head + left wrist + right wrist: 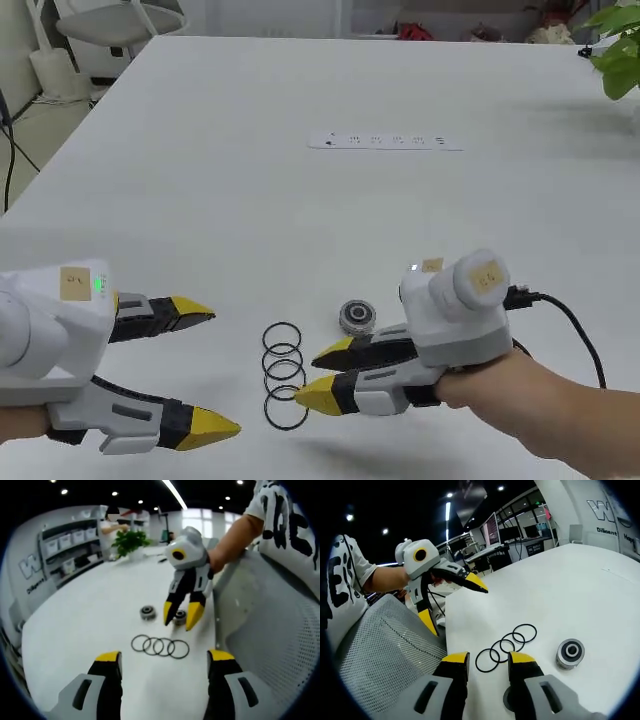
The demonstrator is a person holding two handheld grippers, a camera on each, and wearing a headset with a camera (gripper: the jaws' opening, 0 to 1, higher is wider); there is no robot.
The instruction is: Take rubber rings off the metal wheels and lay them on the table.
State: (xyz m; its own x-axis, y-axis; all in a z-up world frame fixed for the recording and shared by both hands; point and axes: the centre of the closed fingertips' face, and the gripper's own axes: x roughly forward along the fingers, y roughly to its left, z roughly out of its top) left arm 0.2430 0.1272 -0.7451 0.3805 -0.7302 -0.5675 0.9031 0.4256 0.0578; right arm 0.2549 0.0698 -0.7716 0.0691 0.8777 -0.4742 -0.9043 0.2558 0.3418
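Several black rubber rings (283,375) lie in an overlapping row on the white table (300,200). A metal wheel (357,316) stands just beyond them. My left gripper (208,370) hovers wide open to the left of the rings. My right gripper (313,377) is open, its yellow tips at the right side of the row. From the left gripper view the rings (160,646) lie ahead of my left gripper (165,656); one wheel (148,612) stands free and a second wheel (179,616) shows between the right gripper's tips. The right gripper view has the rings (505,645) and a wheel (570,652).
A flush socket strip (385,141) sits mid-table. A green plant (620,50) stands at the far right corner and a white chair (120,20) beyond the far left edge. A grey mesh chair (395,650) is by the near edge.
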